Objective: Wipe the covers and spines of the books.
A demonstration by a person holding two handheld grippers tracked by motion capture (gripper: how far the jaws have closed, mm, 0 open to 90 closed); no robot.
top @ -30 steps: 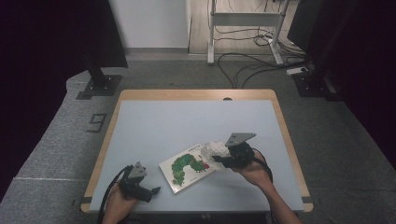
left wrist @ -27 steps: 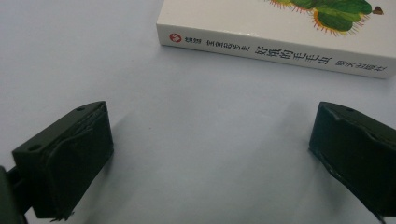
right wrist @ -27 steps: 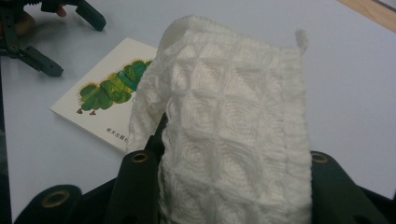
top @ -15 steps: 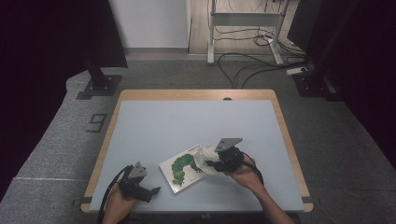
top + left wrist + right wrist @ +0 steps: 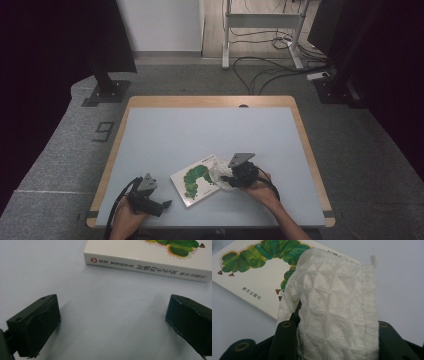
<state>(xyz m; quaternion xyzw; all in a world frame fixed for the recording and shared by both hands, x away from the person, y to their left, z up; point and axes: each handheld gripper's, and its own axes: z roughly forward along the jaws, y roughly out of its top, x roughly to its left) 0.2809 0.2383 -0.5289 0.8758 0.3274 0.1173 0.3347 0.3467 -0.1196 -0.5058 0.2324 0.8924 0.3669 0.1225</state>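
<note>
1. The left claw (image 5: 165,204) is resting spread and empty on the tabletop (image 5: 200,130), just short of the book's (image 5: 196,179) spine.
2. The right claw (image 5: 223,178) is pinching the white cloth (image 5: 337,307) and has slid it leftward onto the book's cover, so wiping is likely underway.

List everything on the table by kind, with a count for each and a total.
Books: 1, the white picture book with a green caterpillar on its cover
Cloths: 1, the white waffle-weave cloth clamped in the right gripper over the book's edge
Grippers: 2, the right one and the left gripper, whose jaws stand open and empty
Total: 4
</note>
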